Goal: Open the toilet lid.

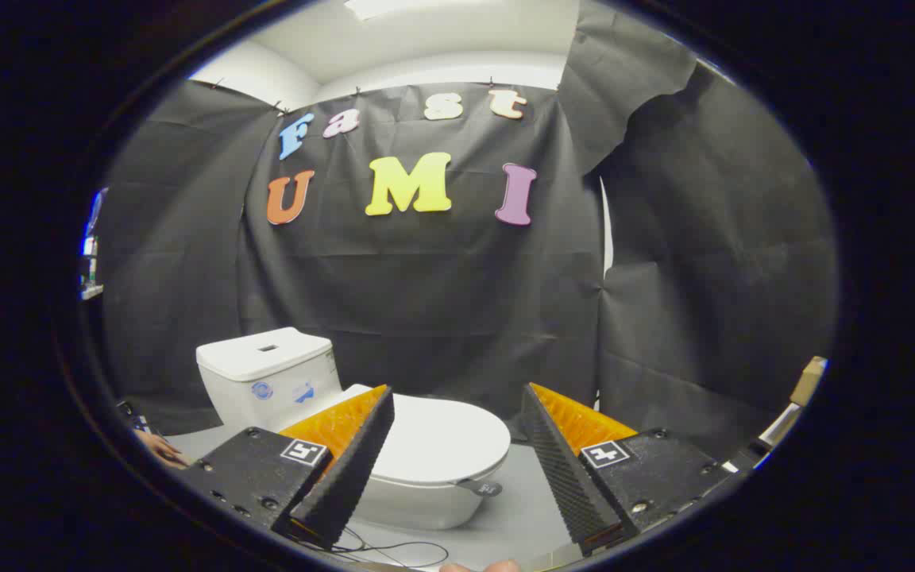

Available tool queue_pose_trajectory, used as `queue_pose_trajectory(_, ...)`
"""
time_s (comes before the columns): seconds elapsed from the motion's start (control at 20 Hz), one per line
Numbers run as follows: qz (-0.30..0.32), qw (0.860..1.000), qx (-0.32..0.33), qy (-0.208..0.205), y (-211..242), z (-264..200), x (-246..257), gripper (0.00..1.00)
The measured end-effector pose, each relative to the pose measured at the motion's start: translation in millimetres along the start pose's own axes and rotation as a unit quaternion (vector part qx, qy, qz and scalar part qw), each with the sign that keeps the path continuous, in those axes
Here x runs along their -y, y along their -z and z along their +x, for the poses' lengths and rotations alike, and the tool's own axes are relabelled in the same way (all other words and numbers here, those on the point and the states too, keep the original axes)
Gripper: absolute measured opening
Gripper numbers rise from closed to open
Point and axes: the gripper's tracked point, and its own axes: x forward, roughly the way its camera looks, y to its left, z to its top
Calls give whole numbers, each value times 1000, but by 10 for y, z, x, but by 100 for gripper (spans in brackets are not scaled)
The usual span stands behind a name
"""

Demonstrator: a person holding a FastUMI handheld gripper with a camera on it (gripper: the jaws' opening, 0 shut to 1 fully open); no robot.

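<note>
Open claw (457, 413) above closed toilet lid (442, 445), clear air between (tank (267, 373) behind)

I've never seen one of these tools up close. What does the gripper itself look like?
The gripper has two wedge-shaped fingers with ribbed inner faces. Each sits on a flat, dark, speckled block fixed with screws and carrying a square black-and-white marker tag. A thin dark cable trails on the floor just below them.

The claw (457, 397) hangs wide apart above the closed toilet lid (442, 445), touching nothing.
</note>
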Motion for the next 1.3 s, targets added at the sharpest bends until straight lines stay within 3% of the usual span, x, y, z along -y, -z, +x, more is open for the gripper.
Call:
queue_pose_trajectory(0.75,25,1000,-7,-5,44,12,-64,100)
queue_pose_trajectory(1.3,-5,1000,-19,-11,145,23,-140,100)
